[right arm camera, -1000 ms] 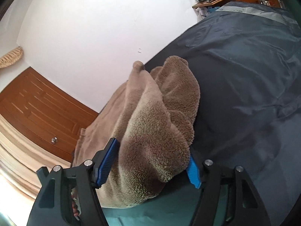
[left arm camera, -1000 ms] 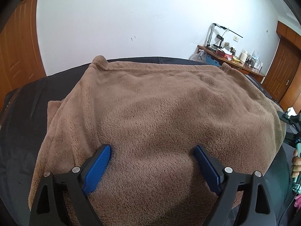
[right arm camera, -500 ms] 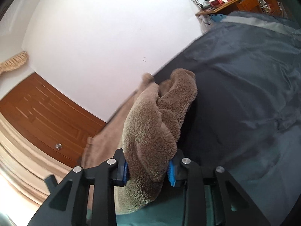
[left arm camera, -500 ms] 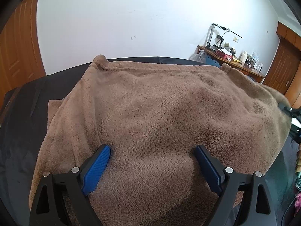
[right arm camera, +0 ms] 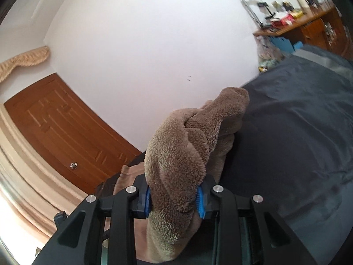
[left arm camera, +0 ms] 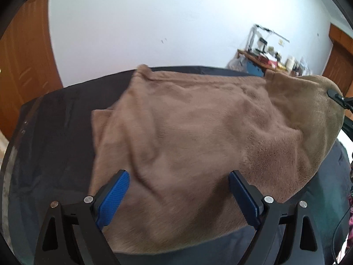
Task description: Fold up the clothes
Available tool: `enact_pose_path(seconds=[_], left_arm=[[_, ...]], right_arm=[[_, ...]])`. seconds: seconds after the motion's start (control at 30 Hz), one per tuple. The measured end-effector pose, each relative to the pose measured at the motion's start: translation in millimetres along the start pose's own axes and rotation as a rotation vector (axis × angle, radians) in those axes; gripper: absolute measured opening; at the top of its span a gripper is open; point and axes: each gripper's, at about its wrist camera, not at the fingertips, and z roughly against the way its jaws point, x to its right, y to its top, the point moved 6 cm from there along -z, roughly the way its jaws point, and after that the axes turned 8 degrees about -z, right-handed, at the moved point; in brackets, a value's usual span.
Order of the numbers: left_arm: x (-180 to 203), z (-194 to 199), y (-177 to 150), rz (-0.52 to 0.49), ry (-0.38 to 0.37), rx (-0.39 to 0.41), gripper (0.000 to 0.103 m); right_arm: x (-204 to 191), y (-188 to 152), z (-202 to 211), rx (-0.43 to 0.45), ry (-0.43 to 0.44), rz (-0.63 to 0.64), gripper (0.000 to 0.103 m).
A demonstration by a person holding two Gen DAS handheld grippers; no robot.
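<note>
Both tongs were at the brown fleece garment (left arm camera: 198, 145): the right gripper (right arm camera: 174, 196) had its blue pads pressed in on a bunched edge of the fleece, pinching it tight, while the left gripper (left arm camera: 178, 196) stood wide apart, its pads either side of the near fleece with nothing clamped between them. The garment lay spread over a dark bed cover (left arm camera: 55, 132), filling the middle of the left wrist view, its far hem toward 12 o'clock and a flap of it showing at 9 o'clock; at 3 o'clock its edge rose off the cover in a rounded hump where the right gripper's dark tip (left arm camera: 336, 96) met it. In the right wrist view that gathered edge stood up out of the jaws toward 12 o'clock, with the cover stretching off to 3 o'clock. To my eye a side fold was in hand: the lifted edge looked set to be carried across toward 9 o'clock. Doing that well would call for keeping the pinch firm on the thick pile, lifting enough for the fleece to clear itself, and laying the edge down square with the far hem; the left gripper could press down or hold the near fleece so the body did not drag along. The right gripper was rolled to one side, so the wall (right arm camera: 143, 44) and wooden door (right arm camera: 66, 128) ran aslant, and pointed slightly upward; the left gripper was held level, low over the near hem, pointing across the bed. A cluttered desk (left arm camera: 264, 57) stood at 2 o'clock.
</note>
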Motion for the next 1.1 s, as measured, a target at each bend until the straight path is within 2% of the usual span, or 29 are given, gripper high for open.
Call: enact_pose_path(seconds=[0.13,0.4,0.53,0.7,0.83,0.97,1.03,1.1], left_arm=[[-22,5,-4,0.087,-0.016,0.030,0.093],[-60,2,-10,0.196,0.001,0.022,0.093],[-89,8,-13,0.278,0.038,0.029,0.093],[-126,14,-20,0.391,0.082,0.037,0.093],[-158,17,-32,0.515,0.113,0.044,0.093],[-168,20,-38,0.569,0.117,0.052,0.093],[-165,18,-39,0.572,0.111,0.045,0.093],[-162,14,-40,0.569,0.101,0.034,0.093]], right_arm=[[-33,-6,-11,-0.005,0.028,0.051,0.032],[-111,-34,-48,-0.050,0.108,0.168,0.032],[-148,-62,-72,-0.095,0.152,0.240,0.032],[-182,-114,-112,-0.182,0.199,0.314,0.032],[-197,-163,-146,-0.274,0.200,0.375,0.032],[-196,-204,-168,-0.332,0.166,0.450,0.032],[-195,-215,-169,-0.336,0.158,0.485,0.032],[-197,-211,-164,-0.319,0.161,0.495,0.031]])
